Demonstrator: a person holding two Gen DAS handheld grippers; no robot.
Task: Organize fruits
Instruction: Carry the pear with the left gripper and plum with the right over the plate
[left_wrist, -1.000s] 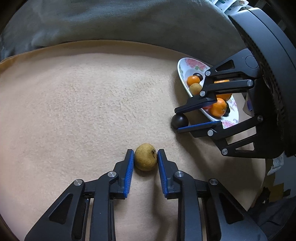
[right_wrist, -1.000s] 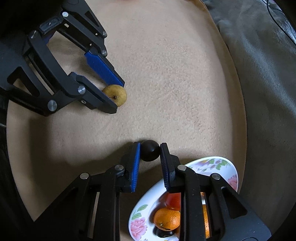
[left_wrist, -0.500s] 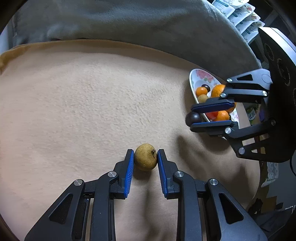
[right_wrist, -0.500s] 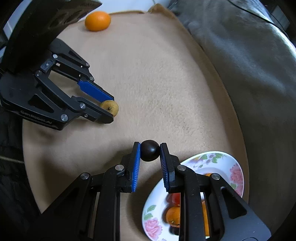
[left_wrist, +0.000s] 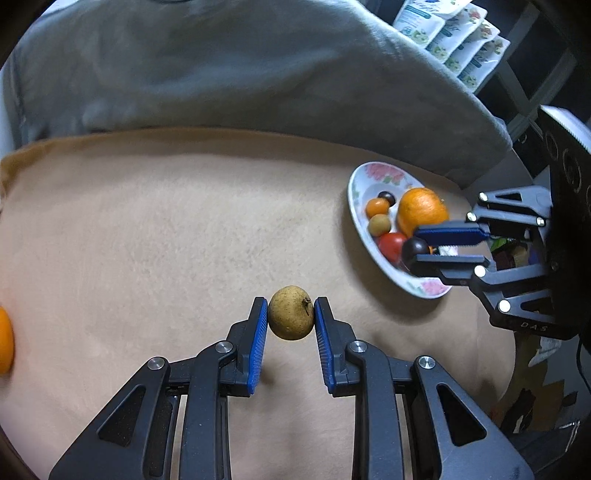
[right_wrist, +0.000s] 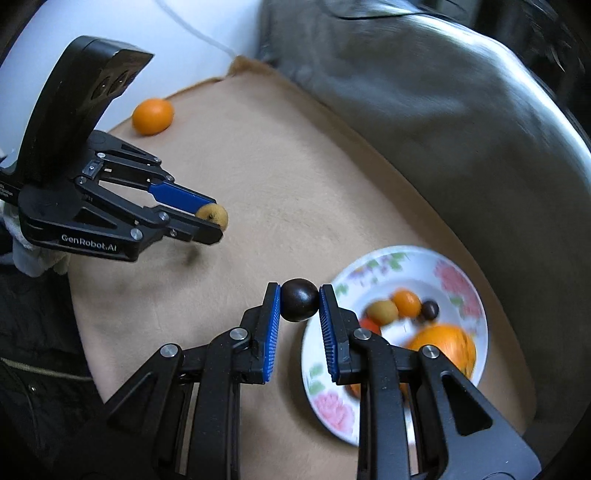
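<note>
Pinching a brownish-yellow fruit (left_wrist: 291, 318) between its blue pads, the left gripper (left_wrist: 290, 325) is closed on it above the tan blanket (left_wrist: 147, 240). The right gripper (right_wrist: 300, 306) is clamped on a dark round fruit (right_wrist: 299, 300) at the rim of the floral plate (right_wrist: 461, 284), which lies at four o'clock. A loose orange (right_wrist: 153, 116) sits at ten o'clock.

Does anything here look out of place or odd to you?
One orange lies alone at the far edge of the tan blanket, far from the flowered plate holding the other fruit. Otherwise nothing looks spilled or damaged: each gripper simply holds one small fruit.
</note>
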